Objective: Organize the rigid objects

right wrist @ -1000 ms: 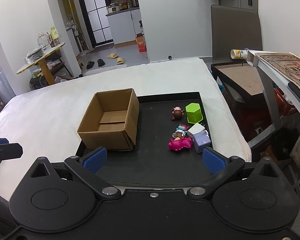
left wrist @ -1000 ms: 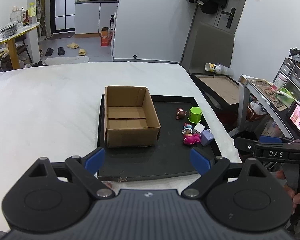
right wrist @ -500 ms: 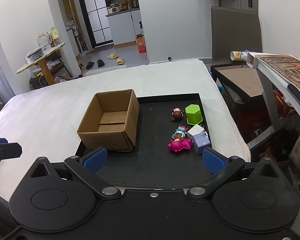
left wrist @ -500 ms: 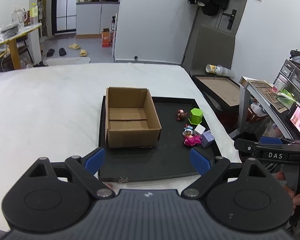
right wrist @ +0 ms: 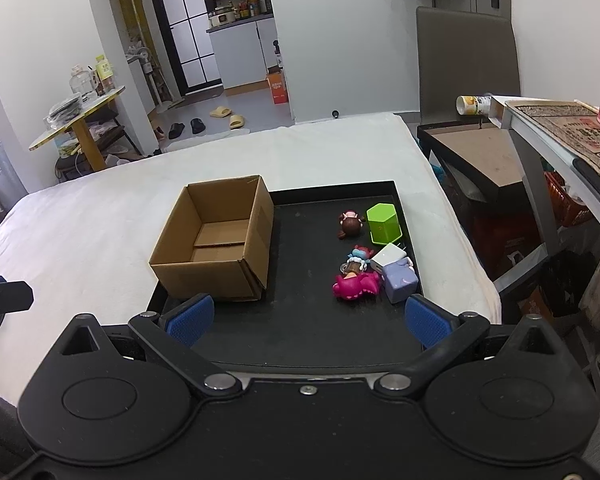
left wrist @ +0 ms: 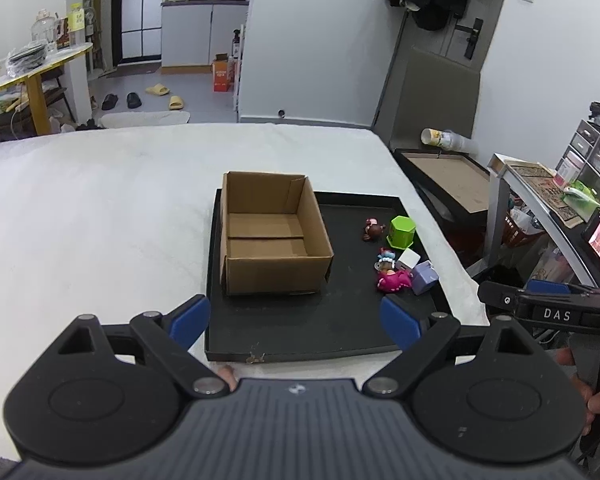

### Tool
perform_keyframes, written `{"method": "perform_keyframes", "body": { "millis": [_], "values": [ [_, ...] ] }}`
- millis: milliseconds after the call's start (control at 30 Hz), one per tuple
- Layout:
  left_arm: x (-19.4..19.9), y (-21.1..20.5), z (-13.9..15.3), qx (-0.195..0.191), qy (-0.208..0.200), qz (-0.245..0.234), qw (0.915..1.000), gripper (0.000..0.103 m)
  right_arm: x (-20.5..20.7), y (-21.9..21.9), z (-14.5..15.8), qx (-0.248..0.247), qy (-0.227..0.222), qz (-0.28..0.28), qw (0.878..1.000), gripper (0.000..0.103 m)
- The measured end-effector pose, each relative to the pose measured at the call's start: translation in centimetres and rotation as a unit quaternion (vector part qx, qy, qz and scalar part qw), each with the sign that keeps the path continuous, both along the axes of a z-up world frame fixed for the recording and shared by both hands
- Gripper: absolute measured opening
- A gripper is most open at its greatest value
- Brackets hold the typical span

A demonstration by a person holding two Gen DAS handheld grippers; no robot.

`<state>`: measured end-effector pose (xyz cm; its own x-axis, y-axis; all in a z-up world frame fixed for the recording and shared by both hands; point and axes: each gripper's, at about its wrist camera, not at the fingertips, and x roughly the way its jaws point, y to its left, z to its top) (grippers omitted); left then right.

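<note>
Toys (right wrist: pixel 364 260) clustered on tray (right wrist: pixel 300 332), ahead of right gripper (right wrist: pixel 306 318), jaws spread

"DAS" in white letters on the right gripper (left wrist: pixel 556 312); shelf labels seem too blurred to read

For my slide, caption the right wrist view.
Open right gripper faces empty cardboard box and small toys on a black tray.

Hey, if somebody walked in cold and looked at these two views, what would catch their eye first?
Probably the open, empty cardboard box on the left part of the black tray, which lies on a white bed. Next, the bright cluster right of the box: a green hexagonal container, a pink toy and a lavender block. Both grippers, left and right, are open and hold nothing.
</note>
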<state>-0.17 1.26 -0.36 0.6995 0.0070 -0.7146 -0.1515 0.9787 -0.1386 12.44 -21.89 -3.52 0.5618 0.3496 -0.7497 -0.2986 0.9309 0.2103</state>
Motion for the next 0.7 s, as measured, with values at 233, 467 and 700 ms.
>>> {"method": "perform_keyframes", "body": {
  "millis": [233, 467, 700],
  "values": [
    [0.6, -0.2, 1.0, 0.017, 0.026, -0.006, 0.9995, 0.092, 0.6, 0.1, -0.1, 0.000, 0.005, 0.001, 1.000, 0.103],
    [1.4, -0.2, 2.0, 0.043, 0.047, -0.030, 0.9975, 0.091, 1.0, -0.3, -0.3, 0.001, 0.013, -0.005, 1.000, 0.103],
    [3.6, 1.1, 2.4, 0.036, 0.065, -0.030, 0.9968, 0.091, 1.8, -1.5, -0.9, 0.008, 0.024, -0.026, 0.999, 0.103]
  ]
}}
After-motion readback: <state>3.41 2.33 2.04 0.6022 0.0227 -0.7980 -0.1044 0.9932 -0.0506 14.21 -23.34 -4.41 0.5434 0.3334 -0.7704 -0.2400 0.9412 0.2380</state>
